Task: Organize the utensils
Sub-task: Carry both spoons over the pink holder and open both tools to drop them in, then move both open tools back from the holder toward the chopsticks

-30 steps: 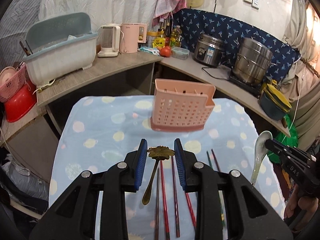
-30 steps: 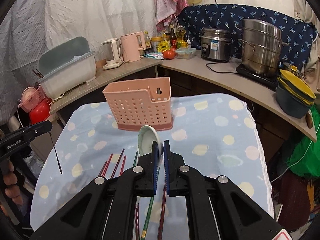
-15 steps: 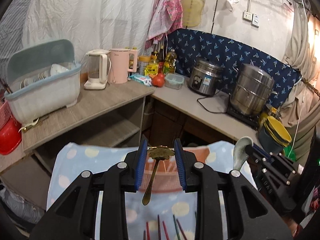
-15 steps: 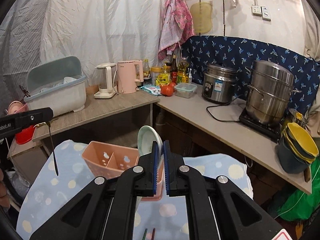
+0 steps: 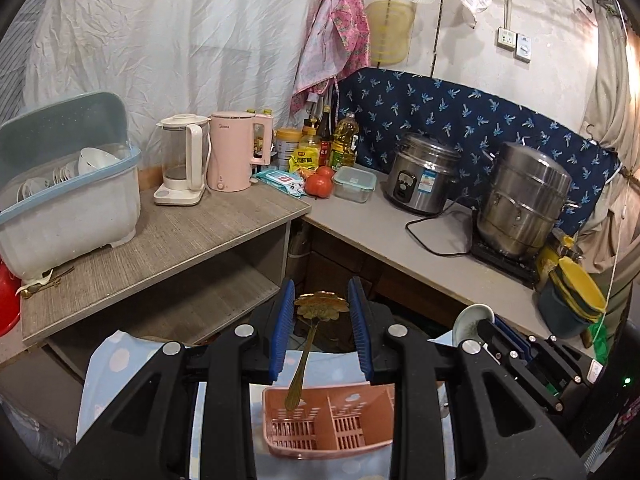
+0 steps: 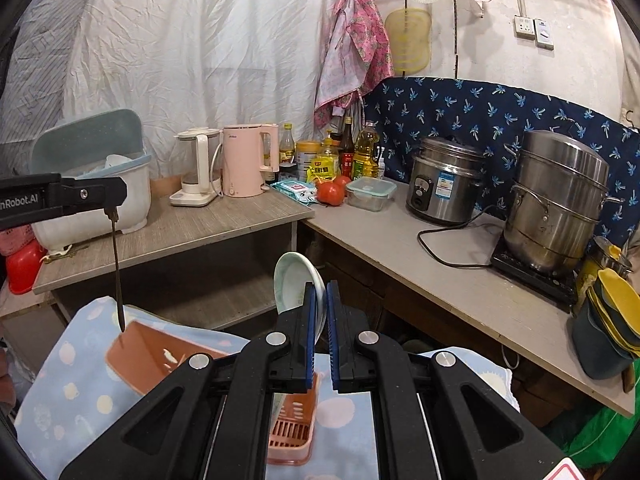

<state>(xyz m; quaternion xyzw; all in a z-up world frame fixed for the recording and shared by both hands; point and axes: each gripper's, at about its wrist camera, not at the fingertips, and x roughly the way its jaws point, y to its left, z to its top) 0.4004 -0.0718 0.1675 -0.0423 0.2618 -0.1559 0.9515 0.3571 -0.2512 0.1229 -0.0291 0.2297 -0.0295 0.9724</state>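
My left gripper (image 5: 321, 312) is shut on a brass spoon (image 5: 308, 340) by its flower-shaped head; the handle hangs down, its tip over the left compartment of the pink utensil basket (image 5: 328, 432). My right gripper (image 6: 319, 320) is shut on a white ceramic spoon (image 6: 294, 284), bowl upward, above the same basket (image 6: 136, 356). The right gripper with the ceramic spoon (image 5: 470, 318) also shows at the right of the left wrist view. The left gripper and the hanging brass spoon (image 6: 116, 264) show at the left of the right wrist view.
The basket stands on a blue dotted tablecloth (image 5: 116, 364). Behind are wooden counters (image 5: 168, 240) with a dish rack (image 5: 68, 200), kettles (image 5: 232, 156), bottles, a rice cooker (image 5: 424, 180), a steel steamer pot (image 5: 520, 208) and stacked bowls (image 5: 576, 300).
Both grippers have risen and moved forward over the basket, carrying their spoons. The chopsticks on the cloth have dropped out of view. The brass spoon's tip now hangs over the basket's left compartment.
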